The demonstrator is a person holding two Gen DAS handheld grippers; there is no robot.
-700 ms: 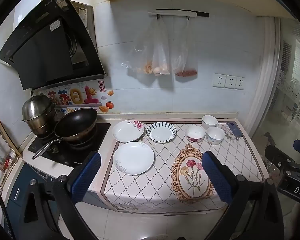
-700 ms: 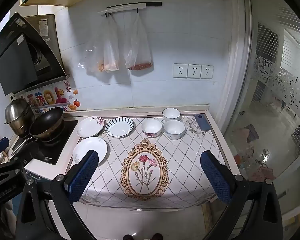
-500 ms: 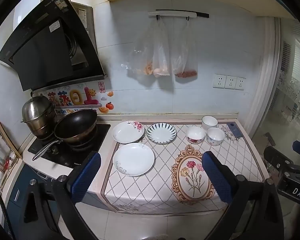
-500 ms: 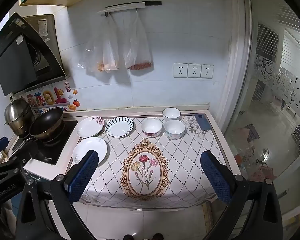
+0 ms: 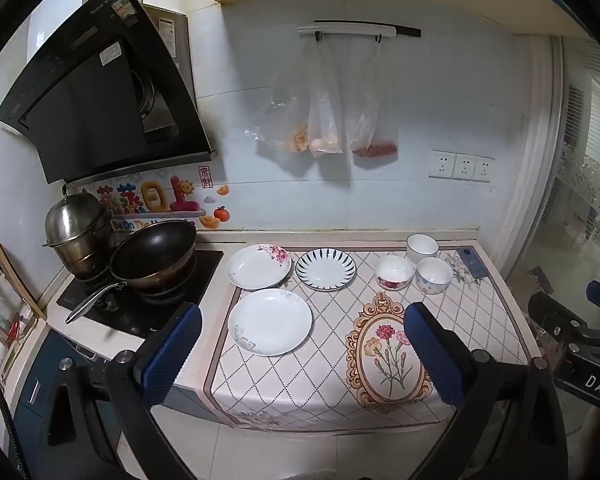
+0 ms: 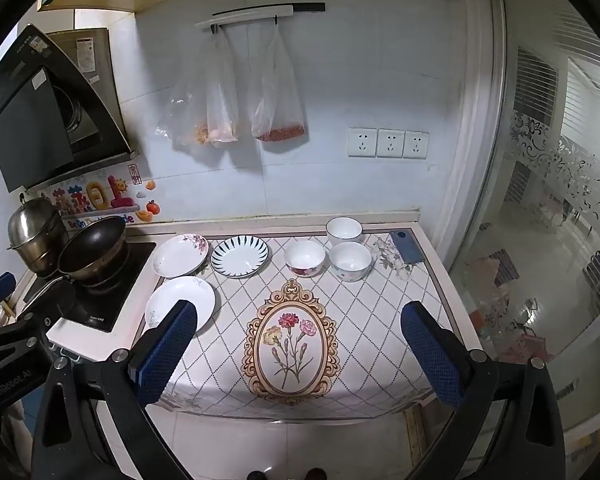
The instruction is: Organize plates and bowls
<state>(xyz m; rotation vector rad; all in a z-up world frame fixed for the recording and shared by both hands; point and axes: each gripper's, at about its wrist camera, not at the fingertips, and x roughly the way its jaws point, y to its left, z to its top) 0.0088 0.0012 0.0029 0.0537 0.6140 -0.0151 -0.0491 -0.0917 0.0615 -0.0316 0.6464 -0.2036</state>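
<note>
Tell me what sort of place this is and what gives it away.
Most likely a small home kitchen. A range hood hangs over a cooktop holding a wok and a steel pot, and plates and bowls sit on the cloth-covered counter beside it.

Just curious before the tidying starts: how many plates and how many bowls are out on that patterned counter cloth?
Plates: 3 (pink-flower plate, blue-striped plate, plain white plate)
Bowls: 3 (red-patterned bowl, blue-dotted bowl, white bowl)
Total: 6
</note>
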